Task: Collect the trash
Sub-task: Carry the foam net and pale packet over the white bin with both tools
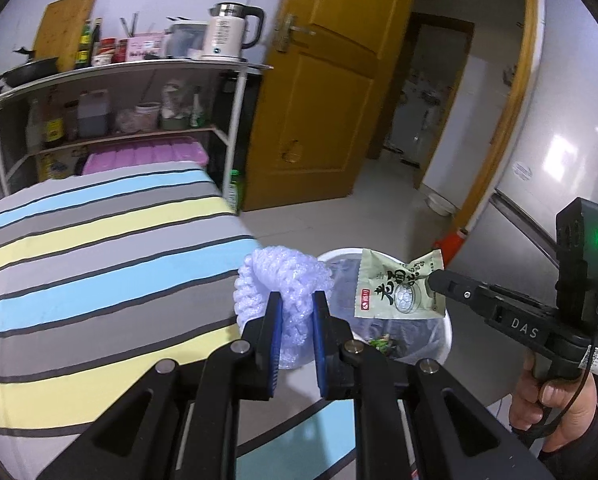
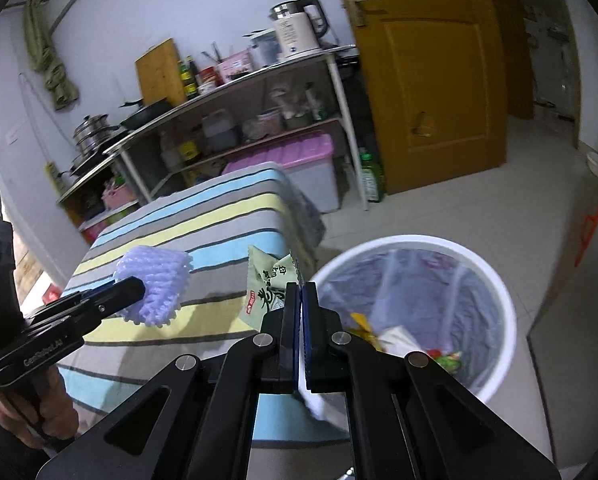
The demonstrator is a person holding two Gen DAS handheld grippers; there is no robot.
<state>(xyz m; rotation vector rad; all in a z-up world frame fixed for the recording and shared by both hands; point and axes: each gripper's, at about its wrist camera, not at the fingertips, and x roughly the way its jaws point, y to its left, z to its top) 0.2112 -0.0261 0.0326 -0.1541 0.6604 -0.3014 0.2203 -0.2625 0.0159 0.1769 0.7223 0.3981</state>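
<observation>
My left gripper (image 1: 297, 300) is shut on a white foam fruit net (image 1: 283, 280) and holds it at the table's right edge, beside the bin. It also shows in the right wrist view (image 2: 157, 284). My right gripper (image 2: 301, 292) is shut on a pale green snack wrapper (image 2: 269, 288). In the left wrist view the wrapper (image 1: 395, 286) hangs over the white trash bin (image 1: 443, 344). The bin (image 2: 503, 312) has a clear liner and holds several scraps.
A striped cloth covers the table (image 1: 99, 256). Behind it stands a metal shelf (image 1: 235, 120) with a kettle (image 1: 229, 32), bottles and a pink-lidded box (image 2: 315, 160). A yellow door (image 1: 327, 80) stands open. A grey fridge (image 1: 559, 140) is at the right.
</observation>
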